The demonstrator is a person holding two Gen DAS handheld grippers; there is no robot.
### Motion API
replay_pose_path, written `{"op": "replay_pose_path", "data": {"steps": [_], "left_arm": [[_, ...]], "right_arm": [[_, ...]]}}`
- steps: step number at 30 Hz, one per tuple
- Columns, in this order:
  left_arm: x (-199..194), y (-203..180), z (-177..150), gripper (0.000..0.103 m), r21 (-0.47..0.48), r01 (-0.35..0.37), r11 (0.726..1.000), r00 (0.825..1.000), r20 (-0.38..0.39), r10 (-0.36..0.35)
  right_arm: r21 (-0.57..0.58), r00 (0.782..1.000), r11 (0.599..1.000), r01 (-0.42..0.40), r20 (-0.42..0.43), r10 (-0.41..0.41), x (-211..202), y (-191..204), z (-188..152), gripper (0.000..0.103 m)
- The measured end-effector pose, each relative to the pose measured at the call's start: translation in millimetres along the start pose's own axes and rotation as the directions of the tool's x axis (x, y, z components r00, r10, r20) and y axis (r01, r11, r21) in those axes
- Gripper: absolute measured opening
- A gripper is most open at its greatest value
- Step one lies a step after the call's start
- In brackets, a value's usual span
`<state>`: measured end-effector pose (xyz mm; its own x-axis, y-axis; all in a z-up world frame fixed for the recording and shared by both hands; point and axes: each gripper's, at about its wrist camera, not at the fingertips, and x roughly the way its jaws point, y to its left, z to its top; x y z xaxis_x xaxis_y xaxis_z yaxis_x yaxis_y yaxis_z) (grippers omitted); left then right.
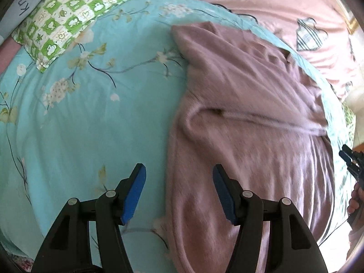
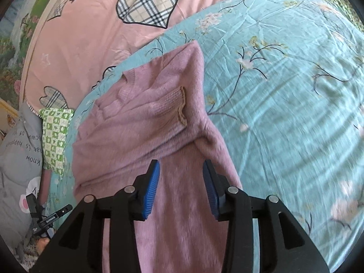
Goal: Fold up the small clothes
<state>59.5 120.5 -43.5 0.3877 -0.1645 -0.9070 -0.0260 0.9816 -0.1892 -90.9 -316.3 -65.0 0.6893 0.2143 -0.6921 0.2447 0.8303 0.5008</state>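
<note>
A mauve knitted sweater (image 1: 245, 118) lies spread on a turquoise floral bedsheet (image 1: 91, 118), with a sleeve folded across its body. My left gripper (image 1: 179, 170) is open and empty, hovering over the sweater's left edge. In the right wrist view the sweater (image 2: 145, 122) shows its folded sleeve with a tan-edged cuff (image 2: 182, 104). My right gripper (image 2: 180, 166) is open and empty, just above the sweater's lower part. The right gripper also shows at the far right of the left wrist view (image 1: 350, 159).
A green-and-white checked pillow (image 1: 68, 20) lies at the bed's far left. A pink quilt with plaid hearts (image 2: 145, 2) lies beyond the sweater. A grey printed cushion (image 2: 18, 150) sits at the left of the right wrist view.
</note>
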Motion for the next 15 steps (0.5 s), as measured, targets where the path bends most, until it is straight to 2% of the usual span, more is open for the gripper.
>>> {"op": "replay_pose_path", "data": {"steps": [8,15], "left_arm": [[-10,-20,-59,0.062,0.041,0.059,0.997,0.996,-0.062,-0.056],[-22,-28,-110,0.064,0.102,0.056,0.993,0.992,-0.117,-0.044]], "right_arm": [[-0.049,1.0,0.999,-0.017,-0.013,0.017,-30,3,-42,0.042],[-0.103,0.999,0.994,-0.032,-0.045,0.027,-57,0,-93,0.043]]}}
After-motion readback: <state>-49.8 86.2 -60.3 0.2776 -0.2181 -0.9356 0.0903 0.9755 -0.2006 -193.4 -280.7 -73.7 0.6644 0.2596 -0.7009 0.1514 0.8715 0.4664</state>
